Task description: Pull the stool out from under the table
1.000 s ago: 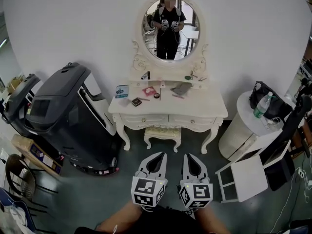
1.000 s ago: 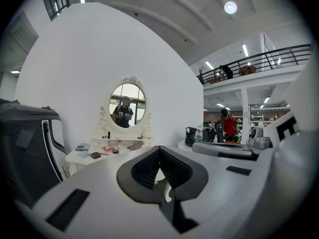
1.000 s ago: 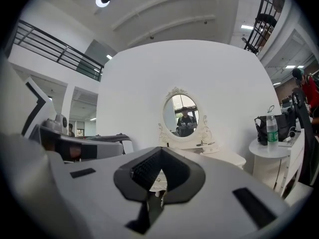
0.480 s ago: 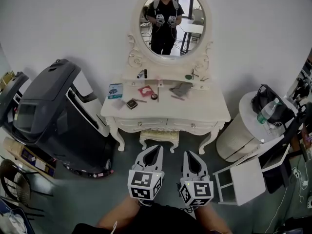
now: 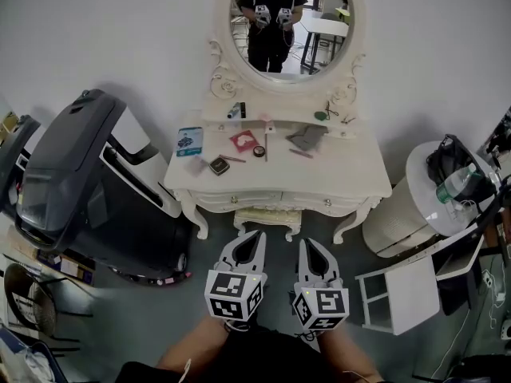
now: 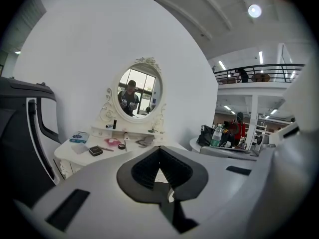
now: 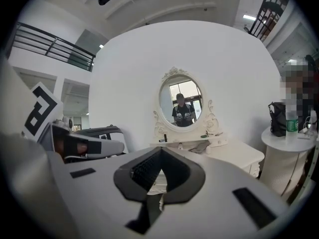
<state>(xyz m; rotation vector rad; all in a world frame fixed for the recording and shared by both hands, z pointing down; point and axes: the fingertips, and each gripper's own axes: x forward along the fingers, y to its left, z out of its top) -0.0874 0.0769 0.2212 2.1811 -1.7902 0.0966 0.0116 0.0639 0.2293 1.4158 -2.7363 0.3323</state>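
Observation:
The stool [image 5: 267,216], cream with carved legs, is tucked under the white dressing table [image 5: 339,178]; only its front edge shows in the head view. My left gripper [image 5: 257,235] and right gripper [image 5: 304,244] are side by side just in front of the stool, pointing at it, a short gap away from it. Both are shut, tips meeting, with nothing between them. In the left gripper view my left gripper [image 6: 159,149] faces the table [image 6: 67,151]. The right gripper [image 7: 160,151] faces the table [image 7: 244,153] too.
A large black machine [image 5: 88,190] stands close on the table's left. A round white side table [image 5: 431,206] with a bag and bottle and a small white shelf unit [image 5: 399,290] stand on the right. An oval mirror [image 5: 291,18] and several small items are on the table.
Both grippers have moved forward toward the table and stool, and the head view has closed in with them. Their jaws have stayed shut.

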